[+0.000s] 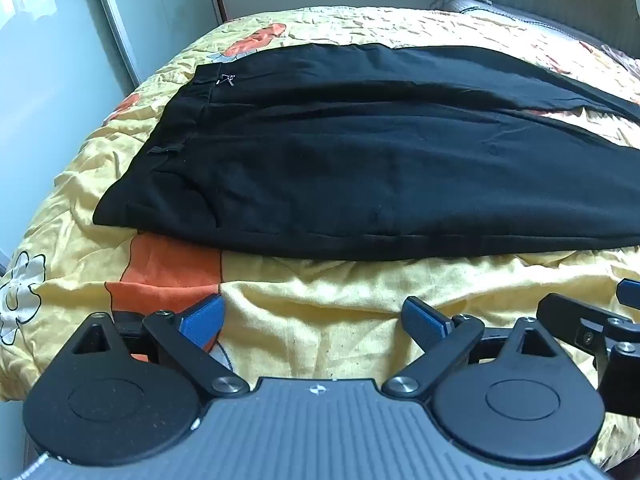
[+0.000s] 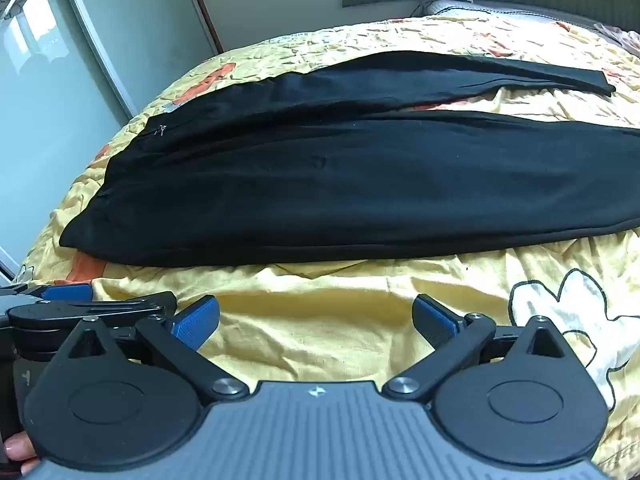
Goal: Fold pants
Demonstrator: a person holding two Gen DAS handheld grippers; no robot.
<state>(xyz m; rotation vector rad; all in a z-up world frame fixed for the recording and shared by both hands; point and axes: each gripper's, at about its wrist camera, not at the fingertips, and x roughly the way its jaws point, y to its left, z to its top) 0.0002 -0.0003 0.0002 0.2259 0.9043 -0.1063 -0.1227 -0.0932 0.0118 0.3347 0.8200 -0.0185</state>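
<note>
Left gripper (image 1: 314,320): tilted downward over the bedspread (image 1: 320,300), jaws spread wide, nothing between the blue pads.
Right gripper (image 2: 316,320): same downward tilt, jaws released and wide apart, holding nothing; just beside the left gripper.
Pants (image 1: 360,152): black, lying flat on the bed ahead of both grippers, apart from the fingertips; waistband to the left, legs running right, slightly parted.
Hand (image 2: 16,452): fingertips visible at the right gripper's lower left edge.
Containers: none visible.
</note>
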